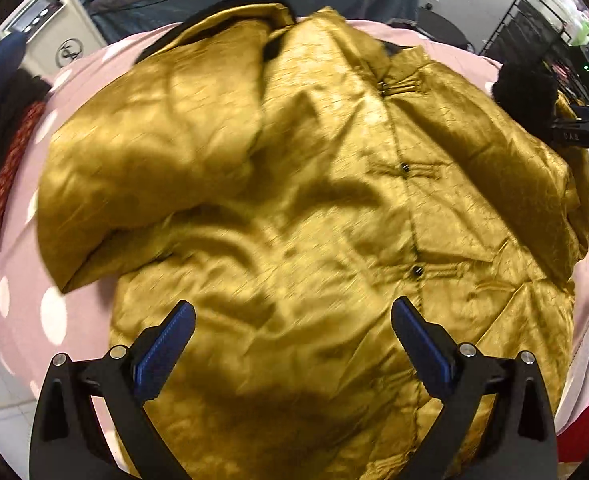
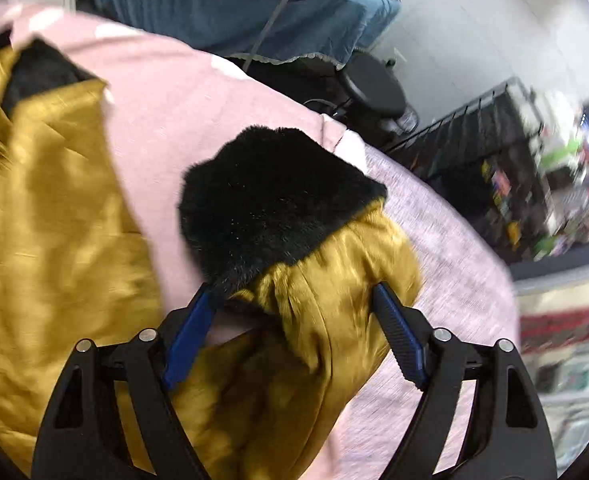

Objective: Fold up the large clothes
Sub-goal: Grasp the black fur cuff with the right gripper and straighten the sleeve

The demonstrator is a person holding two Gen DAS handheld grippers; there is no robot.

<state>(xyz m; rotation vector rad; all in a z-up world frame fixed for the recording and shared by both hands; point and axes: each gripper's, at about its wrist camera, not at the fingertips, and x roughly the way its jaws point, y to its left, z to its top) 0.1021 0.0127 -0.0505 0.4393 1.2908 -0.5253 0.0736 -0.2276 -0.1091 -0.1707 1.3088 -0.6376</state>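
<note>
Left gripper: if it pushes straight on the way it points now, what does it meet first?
Most likely the gold jacket. The left gripper has its jaws spread, nothing between them, aimed down at the jacket's rumpled front, left of the buttoned placket. How big a gap remains, the blurred view cannot say.

Lighting: bright, probably overhead; sheen and soft shadows on gold jacket (image 1: 294, 200). Motion blur throughout. Fisheye bending, dark vignette corners.

1. Shiny mustard-gold jacket (image 1: 294, 200) with small black buttons (image 1: 416, 270)
2. Black furry cuff (image 2: 270, 200) on a gold sleeve (image 2: 318, 320)
3. Pale pink cover (image 1: 26, 320) with white polka dots
4. Black grippers with blue finger pads (image 1: 166, 352)
5. Teal-blue bedding (image 2: 234, 4) behind
</note>
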